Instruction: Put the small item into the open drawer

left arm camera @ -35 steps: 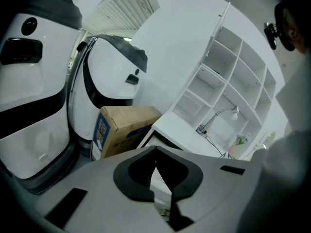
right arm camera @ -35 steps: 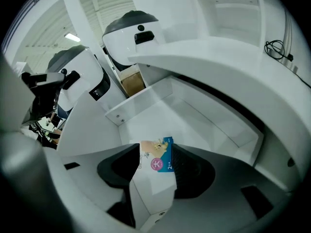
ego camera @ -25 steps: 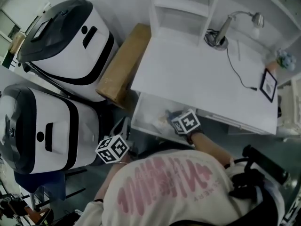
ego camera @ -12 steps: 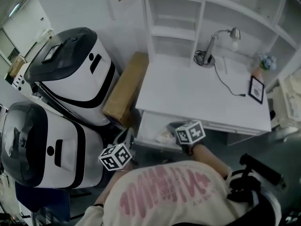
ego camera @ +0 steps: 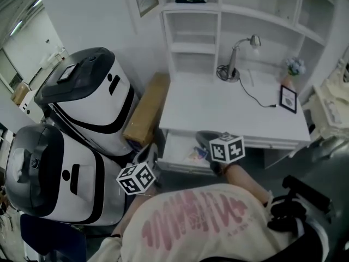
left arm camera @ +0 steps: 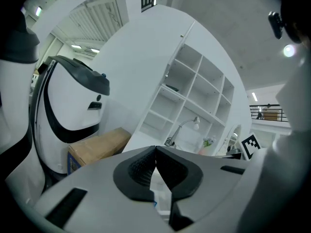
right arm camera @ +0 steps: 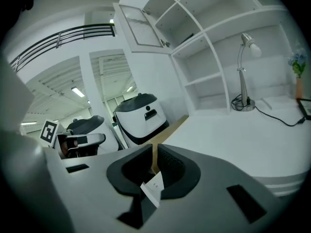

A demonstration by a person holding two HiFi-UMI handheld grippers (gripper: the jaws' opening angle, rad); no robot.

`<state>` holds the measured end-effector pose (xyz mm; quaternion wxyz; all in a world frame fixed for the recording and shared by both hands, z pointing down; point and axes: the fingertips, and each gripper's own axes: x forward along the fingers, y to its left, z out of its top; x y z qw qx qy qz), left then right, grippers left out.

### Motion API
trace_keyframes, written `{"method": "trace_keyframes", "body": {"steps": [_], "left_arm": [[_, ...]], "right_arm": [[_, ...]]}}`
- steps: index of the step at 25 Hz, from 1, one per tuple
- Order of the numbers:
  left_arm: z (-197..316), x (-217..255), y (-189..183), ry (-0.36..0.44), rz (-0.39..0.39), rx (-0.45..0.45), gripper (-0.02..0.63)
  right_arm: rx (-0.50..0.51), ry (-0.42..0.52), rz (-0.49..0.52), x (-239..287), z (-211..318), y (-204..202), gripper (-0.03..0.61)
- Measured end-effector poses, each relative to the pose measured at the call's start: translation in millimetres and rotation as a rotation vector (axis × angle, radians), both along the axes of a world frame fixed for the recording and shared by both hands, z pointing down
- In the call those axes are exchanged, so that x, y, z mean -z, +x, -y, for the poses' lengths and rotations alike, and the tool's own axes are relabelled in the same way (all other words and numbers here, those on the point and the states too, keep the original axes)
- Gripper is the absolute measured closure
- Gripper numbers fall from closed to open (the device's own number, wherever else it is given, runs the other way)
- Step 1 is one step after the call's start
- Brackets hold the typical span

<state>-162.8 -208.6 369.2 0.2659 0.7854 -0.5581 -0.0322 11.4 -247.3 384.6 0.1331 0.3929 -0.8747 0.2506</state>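
Observation:
The white desk (ego camera: pixel 234 111) has its drawer (ego camera: pixel 175 166) pulled open, with a coloured packet (ego camera: pixel 197 155) lying inside. My right gripper (ego camera: pixel 202 136) hangs above the drawer's right part. In the right gripper view its jaws (right arm camera: pixel 154 152) have just been closing and stand almost together. A small white slip (right arm camera: pixel 154 188) sits between them, in the hollow behind the tips. My left gripper (ego camera: pixel 152 149) is held left of the drawer's front corner. Its tips (left arm camera: pixel 155 148) meet with nothing between them.
Two large white machines (ego camera: pixel 87 100) (ego camera: pixel 49 173) stand at the left, with a cardboard box (ego camera: pixel 147 111) between them and the desk. A lamp (ego camera: pixel 234 64), its cable, a picture frame (ego camera: pixel 287 98) and flowers (ego camera: pixel 294 65) are on the desk under shelves. A black frame (ego camera: pixel 300 201) stands at the right.
Both grippers have risen. The right one has come up out of the drawer. The head view has pulled back and shows more of the shelves.

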Motion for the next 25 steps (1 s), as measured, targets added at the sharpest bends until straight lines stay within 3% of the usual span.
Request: {"method": "trace_keyframes", "body": {"steps": [10,25], "left_arm": [[-36.7,23.5,-1.6,0.058,0.035,-0.026,0.583],[-95.9,4.5,7.2,0.033,0.008,-0.044,0.583]], "right_arm": [[-0.175,0.155,0.026,44.7,-40.2,27.9,0.543],[-0.224,0.124,-0.044,26.7,-110.4,51.5,0.561]]}}
